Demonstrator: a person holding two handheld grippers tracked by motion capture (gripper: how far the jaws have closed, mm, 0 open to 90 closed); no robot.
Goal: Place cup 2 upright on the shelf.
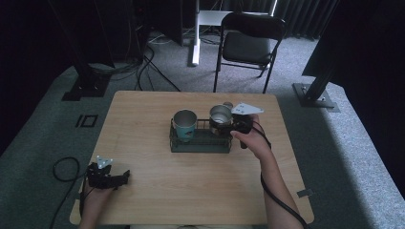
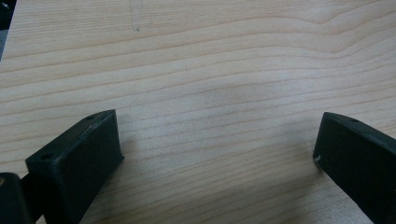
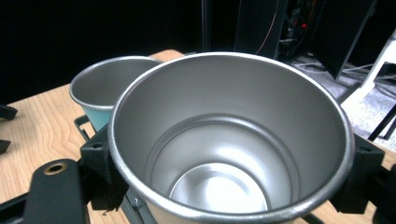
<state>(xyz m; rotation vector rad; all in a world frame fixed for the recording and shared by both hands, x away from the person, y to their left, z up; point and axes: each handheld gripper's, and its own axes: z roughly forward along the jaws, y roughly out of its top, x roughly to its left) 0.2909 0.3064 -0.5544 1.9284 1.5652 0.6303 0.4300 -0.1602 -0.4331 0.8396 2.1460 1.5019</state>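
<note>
Left gripper is being rested near the table edge, jaws spread. Steel cup is being clamped by right gripper over the wire rack; teal cup beyond. Cup base is hidden.

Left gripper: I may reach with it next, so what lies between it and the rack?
Bare tabletop in the high view, between left gripper and rack.

Steel cup: upright, empty, centre frame, gripped at its sides; teal cup: upright, upper left behind it
</note>
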